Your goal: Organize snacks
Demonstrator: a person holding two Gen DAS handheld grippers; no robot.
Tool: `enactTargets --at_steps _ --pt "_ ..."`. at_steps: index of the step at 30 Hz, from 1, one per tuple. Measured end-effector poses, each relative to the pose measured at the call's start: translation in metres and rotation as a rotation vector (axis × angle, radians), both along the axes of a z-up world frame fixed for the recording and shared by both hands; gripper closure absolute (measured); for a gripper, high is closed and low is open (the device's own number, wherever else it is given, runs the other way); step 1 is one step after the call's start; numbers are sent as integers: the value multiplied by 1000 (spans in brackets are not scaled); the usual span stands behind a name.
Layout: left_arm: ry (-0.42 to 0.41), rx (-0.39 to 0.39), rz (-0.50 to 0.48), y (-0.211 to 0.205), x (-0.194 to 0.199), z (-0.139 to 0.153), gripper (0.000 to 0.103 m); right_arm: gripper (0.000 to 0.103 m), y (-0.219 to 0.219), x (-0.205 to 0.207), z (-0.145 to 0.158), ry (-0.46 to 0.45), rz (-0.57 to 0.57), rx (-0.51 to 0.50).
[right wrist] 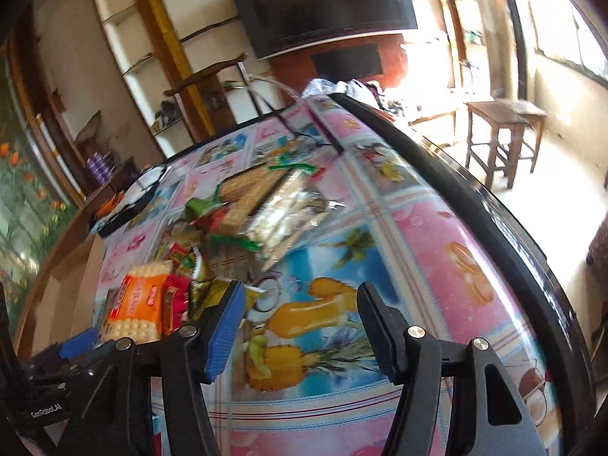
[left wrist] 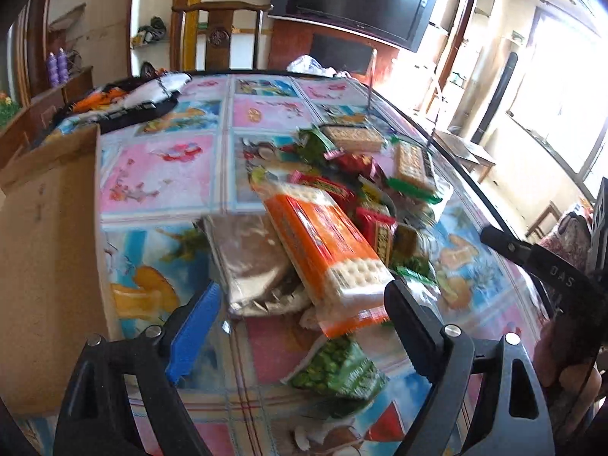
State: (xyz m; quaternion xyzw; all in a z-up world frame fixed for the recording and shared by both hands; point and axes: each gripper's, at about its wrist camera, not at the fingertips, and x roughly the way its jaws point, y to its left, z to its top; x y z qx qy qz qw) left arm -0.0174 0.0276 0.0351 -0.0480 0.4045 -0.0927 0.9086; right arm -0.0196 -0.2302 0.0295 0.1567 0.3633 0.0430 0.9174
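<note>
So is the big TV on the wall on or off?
Off, it looks like. The TV screen is plain dark in both wrist views, with no picture on it, only faint reflections of the room.

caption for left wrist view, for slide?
Open left gripper above orange cracker pack on snack pile, cardboard box at left.

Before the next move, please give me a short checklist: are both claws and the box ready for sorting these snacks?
1. Left claw open, nothing held: ok.
2. Right claw open, nothing held: ok.
3. Orange cracker pack lies between the left claw's fingers, on top of the pile: ok.
4. Box beside the pile, at the left: ok.
5. Room inside the box: cannot tell.
</note>
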Motion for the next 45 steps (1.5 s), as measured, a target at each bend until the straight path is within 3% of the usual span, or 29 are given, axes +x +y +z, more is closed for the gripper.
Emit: enactTargets --at_steps 3,7,9,16,19,21,22,29,37,45 --pt "-4 24 -6 -6 6 6 16 39 -16 5 -8 46 -15 97" --pt "45 65 -9 -18 26 4 16 39 -22 3 -11 58 -21 122" --pt "82 107 -1 -25 38 -3 22 39 -23 2 -11 61 -21 120" --pt "47 186 -22 -43 51 -11 36 38 -24 1 -18 87 2 143" --pt "22 207 -42 -46 47 -12 51 38 -20 2 -19 90 19 137" --pt "22 201 -67 -47 45 -15 82 38 -19 1 -18 88 25 135" --pt "44 199 -73 -47 47 -19 84 38 -18 1 -18 89 28 137" --pt "59 194 -88 -51 50 -23 84 38 -15 3 -20 97 30 132" --pt "72 106 -74 -33 50 -18 84 38 -11 4 -20 100 37 120" --pt "44 78 -65 -26 46 -8 84 37 -7 4 -20 102 41 104"
